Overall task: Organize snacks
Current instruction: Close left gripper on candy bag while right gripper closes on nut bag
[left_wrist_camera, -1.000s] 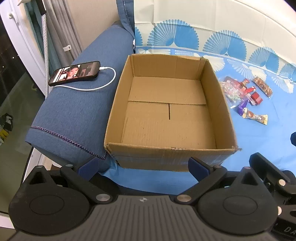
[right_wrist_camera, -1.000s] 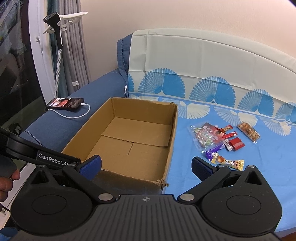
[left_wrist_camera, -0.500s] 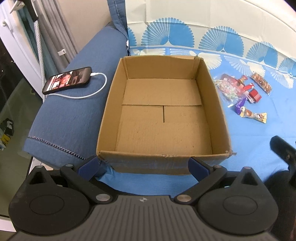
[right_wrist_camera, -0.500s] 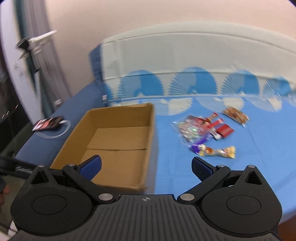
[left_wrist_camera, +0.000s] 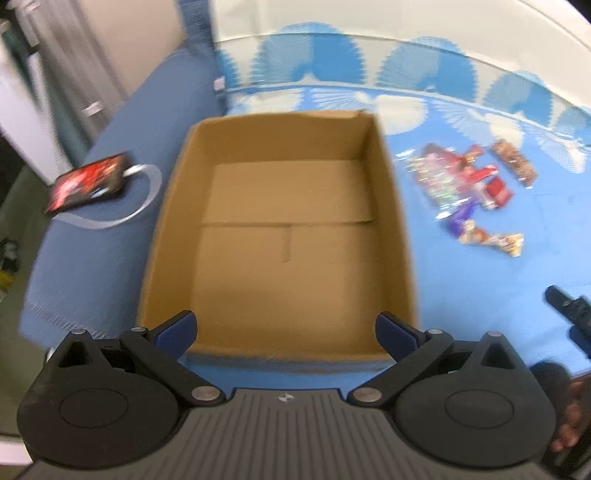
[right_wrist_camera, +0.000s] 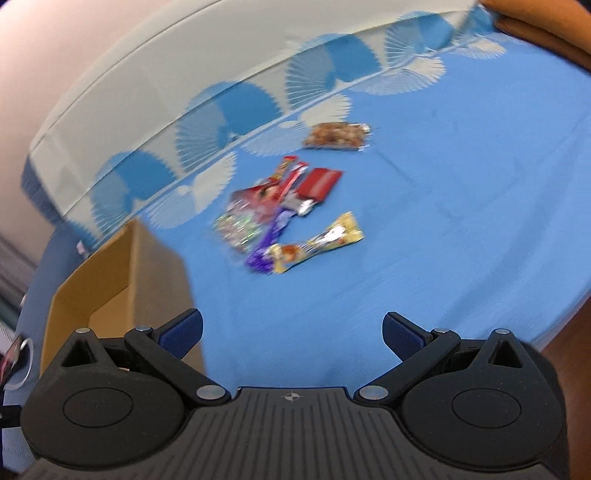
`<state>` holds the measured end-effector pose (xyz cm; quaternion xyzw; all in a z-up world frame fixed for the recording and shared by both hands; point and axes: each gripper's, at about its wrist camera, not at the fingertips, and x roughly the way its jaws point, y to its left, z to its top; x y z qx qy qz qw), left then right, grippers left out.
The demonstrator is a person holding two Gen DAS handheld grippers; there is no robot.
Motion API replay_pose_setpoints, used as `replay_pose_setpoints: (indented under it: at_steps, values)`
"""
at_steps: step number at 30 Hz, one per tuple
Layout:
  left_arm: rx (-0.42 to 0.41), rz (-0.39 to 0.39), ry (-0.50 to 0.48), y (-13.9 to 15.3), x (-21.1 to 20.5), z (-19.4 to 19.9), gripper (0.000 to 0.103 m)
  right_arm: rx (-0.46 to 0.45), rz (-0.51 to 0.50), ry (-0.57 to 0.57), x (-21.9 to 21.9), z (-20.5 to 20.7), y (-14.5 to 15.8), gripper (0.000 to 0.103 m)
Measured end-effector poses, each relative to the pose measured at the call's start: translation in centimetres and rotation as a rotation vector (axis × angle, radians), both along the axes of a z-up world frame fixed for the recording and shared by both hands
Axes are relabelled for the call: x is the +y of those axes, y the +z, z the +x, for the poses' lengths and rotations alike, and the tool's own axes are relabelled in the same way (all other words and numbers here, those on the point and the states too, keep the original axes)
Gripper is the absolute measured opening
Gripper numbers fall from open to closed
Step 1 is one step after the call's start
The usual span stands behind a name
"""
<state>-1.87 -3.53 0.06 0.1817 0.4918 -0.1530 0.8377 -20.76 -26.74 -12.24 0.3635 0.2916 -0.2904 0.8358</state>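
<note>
An open cardboard box (left_wrist_camera: 284,236) with nothing inside sits on the blue sheet; my left gripper (left_wrist_camera: 286,326) hovers open over its near rim. In the right wrist view the box (right_wrist_camera: 110,273) shows at the left edge. Several snack packets lie in a loose pile (right_wrist_camera: 280,210) to its right: a gold wrapper (right_wrist_camera: 325,238), a purple one (right_wrist_camera: 267,243), a red packet (right_wrist_camera: 319,182) and a clear bag of brown snacks (right_wrist_camera: 336,136). My right gripper (right_wrist_camera: 291,328) is open, empty, short of the pile. The same pile (left_wrist_camera: 469,192) shows in the left wrist view.
A phone (left_wrist_camera: 88,182) on a white cable lies on the blue sofa arm left of the box. The other gripper's black tip (left_wrist_camera: 569,314) and a hand (left_wrist_camera: 569,413) appear at the right. A brown cushion (right_wrist_camera: 546,33) sits at the far right.
The right gripper has swung right and tilted, so the snacks now sit ahead of it and the box is at its left. The left gripper moved forward over the box's near edge.
</note>
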Motion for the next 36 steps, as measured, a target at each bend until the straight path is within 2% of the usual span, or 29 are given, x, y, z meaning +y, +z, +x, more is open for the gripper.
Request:
replay_pose_setpoints:
  at_steps: [3, 6, 9, 11, 13, 17, 20, 24, 27, 30, 33, 36]
  values:
    - [0.001, -0.056, -0.082, 0.3, -4.6, 1.1, 0.103, -0.005, 0.004, -0.045, -2.7, -0.6, -0.6, 0.103]
    - [-0.023, -0.07, -0.174, -0.3, -11.0, 2.3, 0.103, -0.007, -0.009, -0.075, -5.4, -1.3, -1.2, 0.103]
    - [-0.015, -0.054, -0.273, -2.6, -18.5, 4.3, 0.103, 0.006, -0.03, -0.1, -8.3, -1.7, -1.9, 0.103]
    - [0.036, -0.03, -0.308, -5.2, -23.5, 6.4, 0.103, 0.022, -0.044, -0.111, -10.7, -1.6, -2.5, 0.103]
    - [0.095, -0.019, -0.307, -8.1, -27.2, 8.9, 0.103, 0.029, -0.063, -0.105, -13.1, -1.1, -3.0, 0.103]
    - [0.182, 0.011, -0.187, -13.9, -31.8, 13.7, 0.103, 0.051, -0.143, -0.021, -18.3, 2.3, -3.8, 0.103]
    - [0.23, 0.042, -0.137, -17.0, -33.4, 16.0, 0.103, 0.091, -0.274, 0.106, -21.9, 7.1, -4.3, 0.103]
    - [0.265, 0.098, -0.153, -20.1, -34.3, 18.6, 0.103, 0.155, -0.395, 0.323, -25.1, 14.9, -5.8, 0.103]
    - [0.299, 0.064, -0.106, -21.1, -33.1, 20.2, 0.103, 0.144, -0.455, 0.393, -26.4, 19.5, -6.6, 0.103]
    - [0.36, -0.01, -0.055, -22.0, -31.3, 21.7, 0.103, 0.209, -0.412, 0.48, -27.8, 23.6, -8.2, 0.103]
    - [0.382, -0.064, -0.048, -22.6, -29.6, 22.6, 0.103, 0.311, -0.426, 0.467, -29.0, 26.4, -10.3, 0.103]
    - [0.407, -0.078, -0.053, -22.9, -28.8, 23.3, 0.103, 0.31, -0.353, 0.461, -29.9, 27.2, -11.9, 0.103]
